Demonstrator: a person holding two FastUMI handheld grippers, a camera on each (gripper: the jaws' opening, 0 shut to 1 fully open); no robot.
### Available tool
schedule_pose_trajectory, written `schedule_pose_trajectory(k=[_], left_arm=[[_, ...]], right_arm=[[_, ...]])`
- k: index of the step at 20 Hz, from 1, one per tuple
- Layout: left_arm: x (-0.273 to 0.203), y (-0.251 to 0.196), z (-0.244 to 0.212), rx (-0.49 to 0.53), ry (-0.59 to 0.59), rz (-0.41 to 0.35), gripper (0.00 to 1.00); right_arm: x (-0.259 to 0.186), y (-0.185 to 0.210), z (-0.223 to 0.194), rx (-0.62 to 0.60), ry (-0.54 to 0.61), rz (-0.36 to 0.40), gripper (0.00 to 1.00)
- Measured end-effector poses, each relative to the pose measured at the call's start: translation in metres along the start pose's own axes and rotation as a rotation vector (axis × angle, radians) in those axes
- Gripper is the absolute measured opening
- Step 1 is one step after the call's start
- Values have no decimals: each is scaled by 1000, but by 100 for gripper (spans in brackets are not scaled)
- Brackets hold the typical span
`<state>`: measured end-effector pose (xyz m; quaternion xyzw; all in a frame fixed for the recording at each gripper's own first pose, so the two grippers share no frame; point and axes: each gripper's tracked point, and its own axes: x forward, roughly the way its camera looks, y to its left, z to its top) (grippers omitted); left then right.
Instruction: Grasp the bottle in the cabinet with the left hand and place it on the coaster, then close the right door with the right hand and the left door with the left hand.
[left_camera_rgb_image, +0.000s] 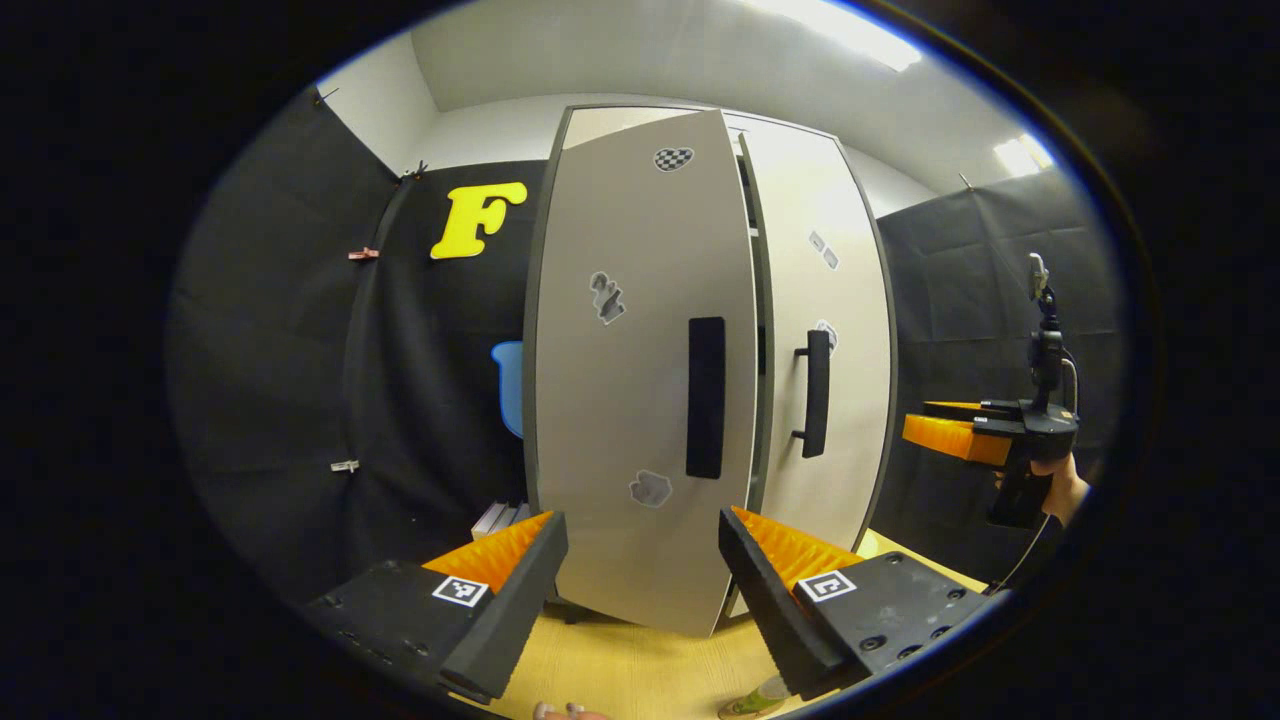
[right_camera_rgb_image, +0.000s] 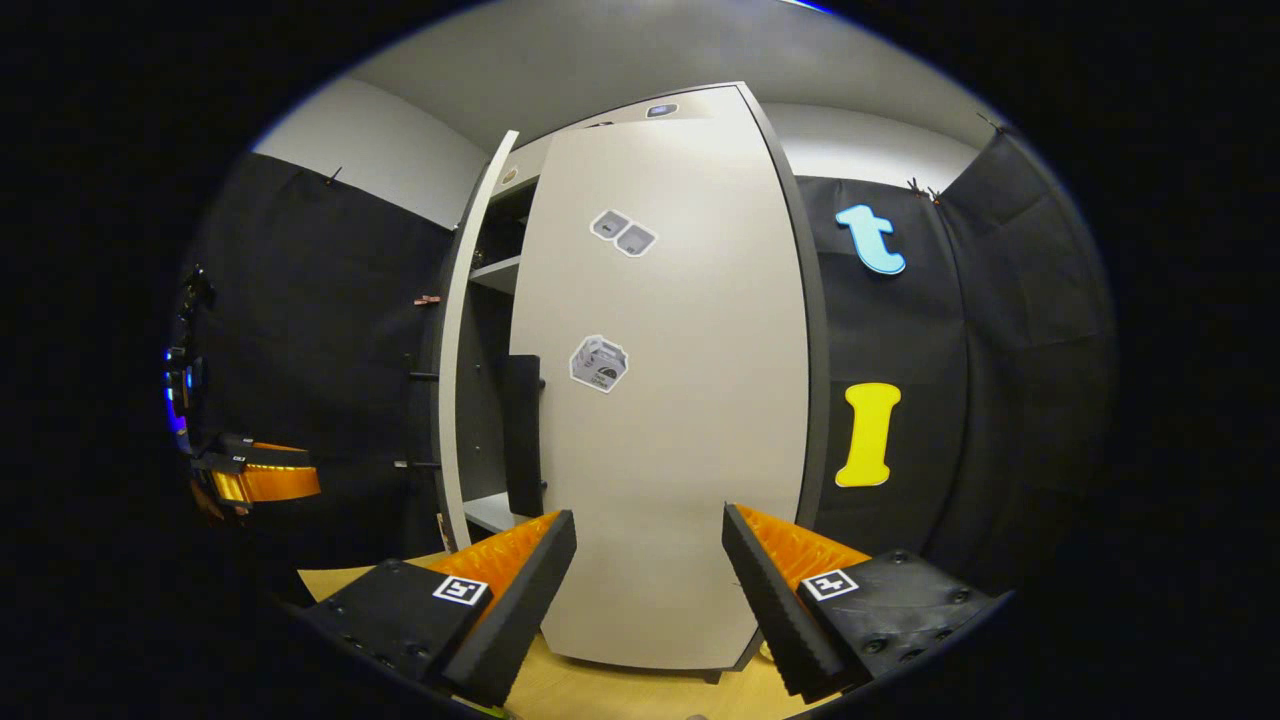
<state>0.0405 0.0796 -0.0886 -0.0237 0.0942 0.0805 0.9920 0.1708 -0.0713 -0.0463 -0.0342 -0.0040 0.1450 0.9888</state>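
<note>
In the left gripper view the left gripper (left_camera_rgb_image: 643, 565) hangs released, its fingers (left_camera_rgb_image: 520, 590) spread wide with nothing between them, in front of the cabinet (left_camera_rgb_image: 870, 330). The left door (left_camera_rgb_image: 640, 400) stands slightly ajar, its free edge swung toward the camera, with its dark handle (left_camera_rgb_image: 705, 397) at the centre. The right door (left_camera_rgb_image: 810, 300) sits at 2 o'clock and looks closed or nearly so; its handle (left_camera_rgb_image: 815, 393) stands out from the panel. The narrow gap between the doors is too dark to show the shelves inside.

At 6 o'clock a greenish rounded thing (left_camera_rgb_image: 752, 702) is cut off at the lower edge on the table (left_camera_rgb_image: 640, 670); it may be the bottle, but that cannot be told, and the coaster cannot be made out. At 3 o'clock the right gripper (left_camera_rgb_image: 945, 425) is held by a hand (left_camera_rgb_image: 1062, 490), well apart from the doors.

In the right gripper view that gripper's fingers (right_camera_rgb_image: 530, 590) are likewise spread and empty, and a shelf (right_camera_rgb_image: 497, 272) shows through the gap.
</note>
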Motion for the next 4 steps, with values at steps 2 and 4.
schedule_pose_trajectory(k=[2,4], left_arm=[[-16,8,-2,2,3,42,97],[-28,12,-5,-2,6,72,97]], right_arm=[[6,6,3,-49,-11,0,98],[13,20,5,-42,-18,26,98]])
